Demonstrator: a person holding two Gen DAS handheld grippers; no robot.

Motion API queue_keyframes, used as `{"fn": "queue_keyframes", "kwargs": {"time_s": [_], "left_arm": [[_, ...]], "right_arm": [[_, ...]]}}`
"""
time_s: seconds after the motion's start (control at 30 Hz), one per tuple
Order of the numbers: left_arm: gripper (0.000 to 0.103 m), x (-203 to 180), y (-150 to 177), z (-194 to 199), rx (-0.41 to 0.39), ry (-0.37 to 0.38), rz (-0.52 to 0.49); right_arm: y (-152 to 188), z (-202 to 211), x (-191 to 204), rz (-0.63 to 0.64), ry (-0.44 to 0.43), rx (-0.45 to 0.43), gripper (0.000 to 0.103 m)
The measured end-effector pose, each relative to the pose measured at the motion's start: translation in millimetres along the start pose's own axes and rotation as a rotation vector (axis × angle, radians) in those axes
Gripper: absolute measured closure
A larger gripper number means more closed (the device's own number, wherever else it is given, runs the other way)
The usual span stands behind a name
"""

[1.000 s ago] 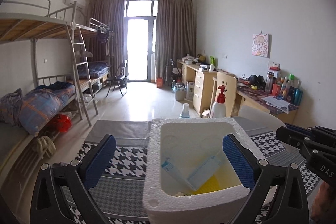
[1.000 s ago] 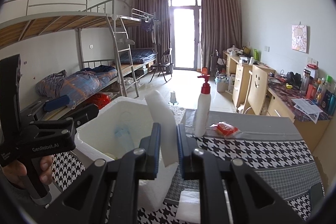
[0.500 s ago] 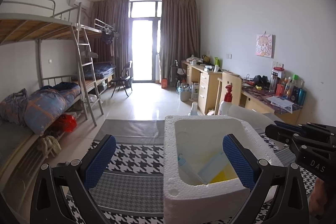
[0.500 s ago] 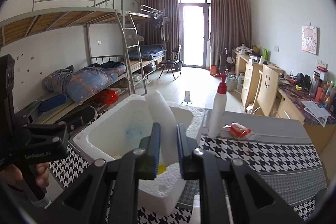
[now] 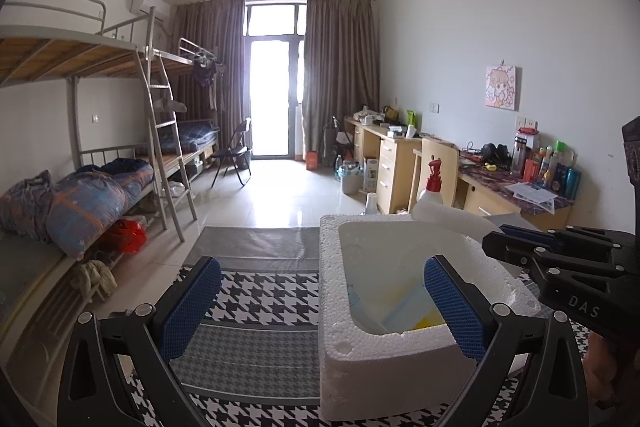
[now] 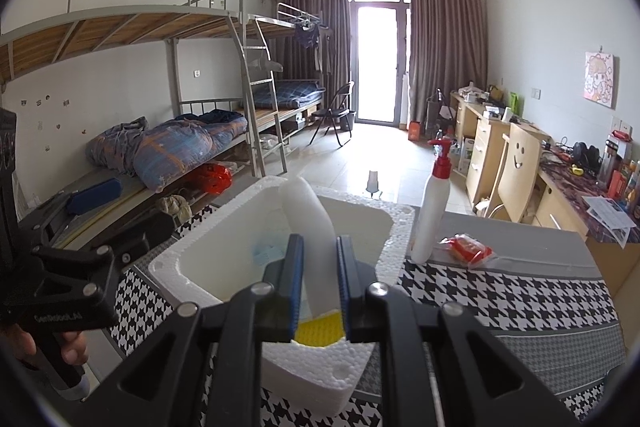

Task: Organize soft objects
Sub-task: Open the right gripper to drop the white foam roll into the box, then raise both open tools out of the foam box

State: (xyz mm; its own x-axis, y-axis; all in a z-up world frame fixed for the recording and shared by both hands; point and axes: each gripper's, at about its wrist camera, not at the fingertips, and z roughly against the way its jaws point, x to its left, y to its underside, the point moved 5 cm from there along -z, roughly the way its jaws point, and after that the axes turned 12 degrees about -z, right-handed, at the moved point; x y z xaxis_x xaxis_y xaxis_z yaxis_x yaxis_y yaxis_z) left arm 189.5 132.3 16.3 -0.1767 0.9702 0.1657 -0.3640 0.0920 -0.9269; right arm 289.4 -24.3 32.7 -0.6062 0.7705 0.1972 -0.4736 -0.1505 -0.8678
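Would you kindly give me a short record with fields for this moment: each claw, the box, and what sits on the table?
right claw: shut on the white foam sheet, held over the box
left claw: open, holds nothing; its right finger is over the box's near corner
foam box: white, open-topped, on the houndstooth cloth
box contents: yellow item and light blue packets
pump bottle: white, red top, upright behind the box
red packet: flat on the cloth, beside the bottle
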Motion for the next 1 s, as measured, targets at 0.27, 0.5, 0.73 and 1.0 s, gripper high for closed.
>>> {"fn": "queue_keyframes", "kwargs": {"time_s": [0.27,0.5,0.73,1.0], "left_arm": [[0.001,3,3,5,-0.002,-0.005,0.011],[0.001,3,3,6,-0.003,-0.001,0.014],[0.001,-1,2,6,-0.001,0.006,0.010],[0.001,-8,1,10,-0.006,0.019,0.003]], "right_arm": [[0,-7,4,-0.005,-0.017,0.025,0.082],[2,-13,2,-0.012,-0.022,0.043,0.037],[2,-4,3,-0.008,-0.033,0.019,0.030],[1,5,-4,-0.022,-0.021,0.003,0.030]]}}
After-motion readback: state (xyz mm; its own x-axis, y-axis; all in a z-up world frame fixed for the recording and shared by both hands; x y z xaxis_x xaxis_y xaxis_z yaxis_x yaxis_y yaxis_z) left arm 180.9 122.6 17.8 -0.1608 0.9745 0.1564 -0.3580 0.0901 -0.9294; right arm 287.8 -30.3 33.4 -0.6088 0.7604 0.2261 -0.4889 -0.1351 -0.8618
